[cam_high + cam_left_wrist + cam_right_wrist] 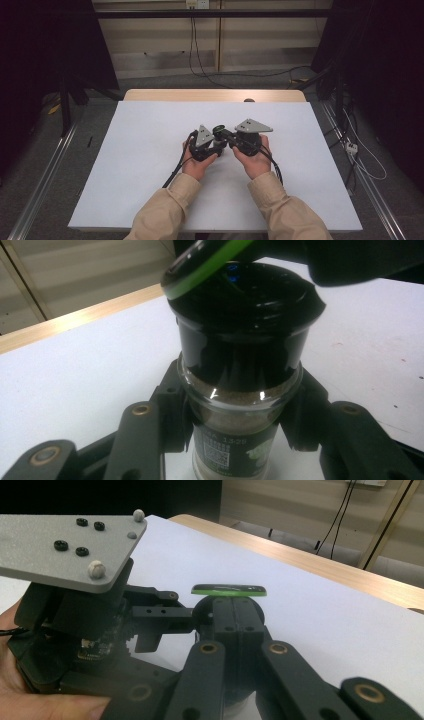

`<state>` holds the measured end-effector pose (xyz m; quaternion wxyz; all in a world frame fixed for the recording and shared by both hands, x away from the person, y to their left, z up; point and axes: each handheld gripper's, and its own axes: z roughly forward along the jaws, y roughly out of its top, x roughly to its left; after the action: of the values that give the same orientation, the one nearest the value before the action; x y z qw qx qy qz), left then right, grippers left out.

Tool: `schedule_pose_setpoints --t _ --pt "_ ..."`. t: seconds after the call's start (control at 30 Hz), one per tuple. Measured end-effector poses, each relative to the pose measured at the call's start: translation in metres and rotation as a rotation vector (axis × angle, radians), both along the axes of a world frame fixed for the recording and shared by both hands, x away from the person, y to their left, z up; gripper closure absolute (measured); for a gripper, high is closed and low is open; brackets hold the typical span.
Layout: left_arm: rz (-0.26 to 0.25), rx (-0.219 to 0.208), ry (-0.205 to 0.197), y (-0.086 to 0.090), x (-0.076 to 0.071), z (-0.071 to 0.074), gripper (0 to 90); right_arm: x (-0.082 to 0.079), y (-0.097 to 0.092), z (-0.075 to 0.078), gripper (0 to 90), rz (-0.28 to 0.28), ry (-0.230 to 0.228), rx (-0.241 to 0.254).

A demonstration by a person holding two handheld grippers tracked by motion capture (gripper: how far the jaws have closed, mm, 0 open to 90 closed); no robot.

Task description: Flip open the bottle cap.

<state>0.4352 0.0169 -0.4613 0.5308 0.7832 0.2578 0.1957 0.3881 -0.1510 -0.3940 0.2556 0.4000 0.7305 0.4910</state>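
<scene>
White counter (140, 150) carries the work: left hand-held gripper (240, 415) clamps a spice jar (237, 405); right hand-held gripper (235, 615), jaws shut, lifts its flip lid (229, 590). Next, swing it fully open.

Glossy black plastic cap (245, 305), glass jar (235, 410)

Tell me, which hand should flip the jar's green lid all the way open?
Probably right. The left gripper is shut on the spice jar, keeping it steady. The right gripper, shut, sits just under the raised green lid.

Dim room, soft blurry close-ups
</scene>
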Motion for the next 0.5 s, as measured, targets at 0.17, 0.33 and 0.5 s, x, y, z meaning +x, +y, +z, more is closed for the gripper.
schedule_pose_setpoints --t 0.17,0.33,0.5 --pt "0.002 -0.004 0.002 -0.0001 0.0002 -0.0002 53.5 0.0025 0.0013 0.0021 90.0 0.001 -0.005 0.009" --pt "0.004 -0.006 0.003 0.0001 0.0002 -0.0002 53.5 0.0051 0.0038 0.0052 90.0 0.001 -0.017 0.011" --pt "0.003 -0.007 0.004 0.0 0.0002 -0.0002 53.5 0.0081 0.0052 0.0071 90.0 0.004 -0.019 0.013"
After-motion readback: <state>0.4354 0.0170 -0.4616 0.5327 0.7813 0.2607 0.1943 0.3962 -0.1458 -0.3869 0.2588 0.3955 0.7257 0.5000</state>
